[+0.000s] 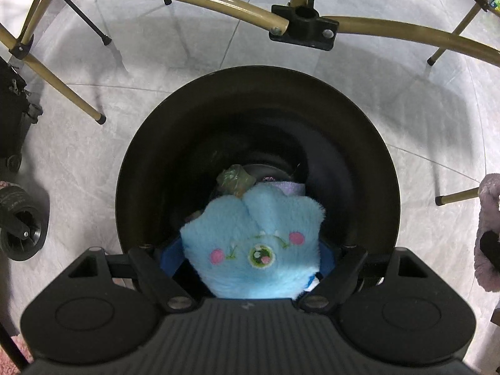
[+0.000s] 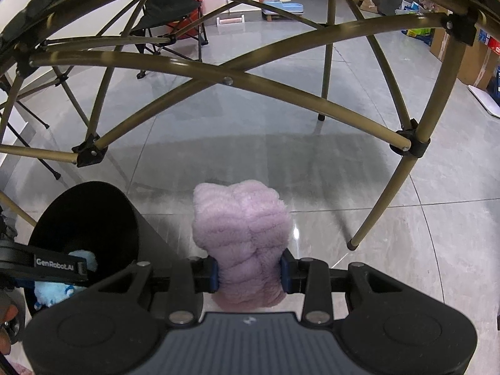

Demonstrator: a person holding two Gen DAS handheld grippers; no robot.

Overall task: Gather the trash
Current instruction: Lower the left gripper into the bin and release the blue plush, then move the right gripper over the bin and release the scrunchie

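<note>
Deep in the black bin (image 1: 218, 118), dim scraps are hard to identify. The left hand-held gripper (image 1: 250, 259) pinches a blue plush (image 1: 250, 237) over its mouth; the right hand-held gripper (image 2: 249, 273) clamps a lilac plush (image 2: 240, 228) just right of the bin.

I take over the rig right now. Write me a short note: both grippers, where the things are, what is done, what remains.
Left gripper: shut on the blue plush toy, pointing down into the black bin.
Right gripper: shut on the purple plush item, over the floor beside the bin.
Done: some trash, including a greenish wrapper, lies at the bin's bottom.
Left: release blue plush, then bring purple one over and drop it.
</note>
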